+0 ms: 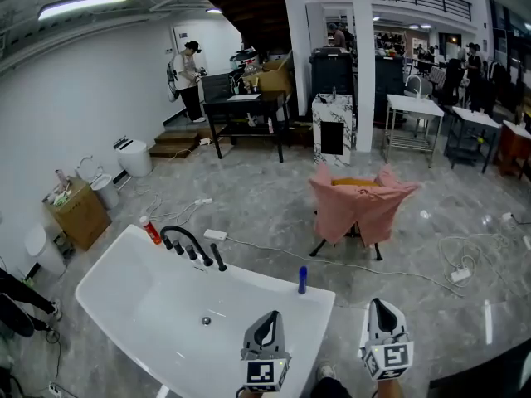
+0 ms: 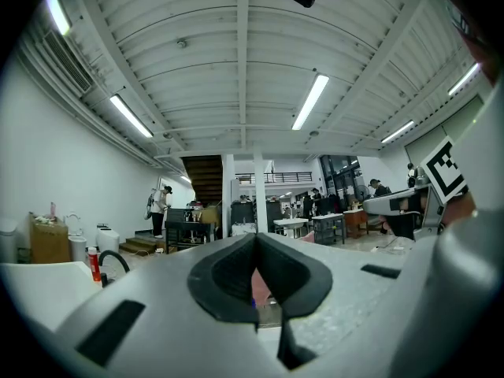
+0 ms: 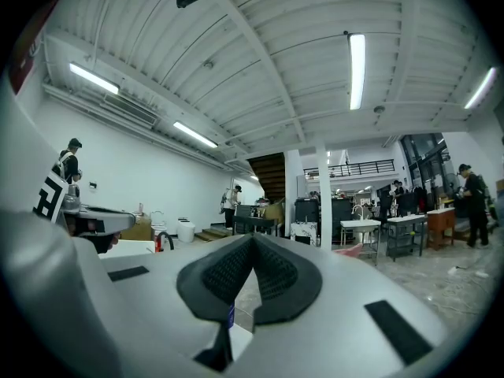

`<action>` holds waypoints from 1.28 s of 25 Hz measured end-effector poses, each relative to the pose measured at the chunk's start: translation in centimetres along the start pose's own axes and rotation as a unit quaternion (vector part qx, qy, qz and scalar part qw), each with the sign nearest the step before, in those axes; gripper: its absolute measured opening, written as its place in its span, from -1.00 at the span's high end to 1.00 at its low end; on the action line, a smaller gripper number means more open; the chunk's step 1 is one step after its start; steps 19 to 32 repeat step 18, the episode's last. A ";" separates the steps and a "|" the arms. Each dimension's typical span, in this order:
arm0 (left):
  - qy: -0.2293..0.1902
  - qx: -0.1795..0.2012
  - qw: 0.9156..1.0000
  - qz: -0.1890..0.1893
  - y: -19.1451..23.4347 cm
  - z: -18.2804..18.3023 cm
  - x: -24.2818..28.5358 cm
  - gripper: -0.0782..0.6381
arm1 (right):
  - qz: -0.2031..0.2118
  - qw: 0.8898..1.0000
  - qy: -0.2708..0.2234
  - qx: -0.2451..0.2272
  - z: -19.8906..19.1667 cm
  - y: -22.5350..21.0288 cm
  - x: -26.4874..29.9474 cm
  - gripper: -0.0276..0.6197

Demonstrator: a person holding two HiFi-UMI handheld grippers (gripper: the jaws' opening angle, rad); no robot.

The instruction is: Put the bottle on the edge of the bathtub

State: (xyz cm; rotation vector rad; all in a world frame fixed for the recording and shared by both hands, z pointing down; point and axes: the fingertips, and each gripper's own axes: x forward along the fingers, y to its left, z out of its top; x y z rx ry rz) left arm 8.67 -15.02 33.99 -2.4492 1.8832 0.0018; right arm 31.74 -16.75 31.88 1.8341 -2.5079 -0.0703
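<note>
No readable text, brand or number in any view. Only coded square markers (image 1: 264, 375) on the left gripper (image 1: 266, 328) and right gripper (image 1: 381, 312) cubes.

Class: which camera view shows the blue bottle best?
The head view: the blue bottle stands whole on the rim of the tub. The left and right gripper views each show only a blue sliver past the shut jaws.

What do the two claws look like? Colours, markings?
Left claw and right claw match. Each has a pale grey moulded body, black textured pads forming a V, black rectangular insets, and a rear cube with black-and-white square markers.
</note>
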 end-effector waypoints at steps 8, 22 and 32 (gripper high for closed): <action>0.010 -0.004 1.000 -0.003 0.2 0.1 0.1 0.77 | 0.002 1.000 0.003 0.000 -0.2 0.2 0.3 0.92; 0.016 -0.006 1.000 0.004 1.0 -0.8 0.1 0.77 | 0.003 1.000 0.004 0.003 -0.7 0.9 0.9 0.92; 0.016 -0.006 1.000 0.004 1.0 -0.8 0.1 0.77 | 0.003 1.000 0.004 0.003 -0.7 0.9 0.9 0.92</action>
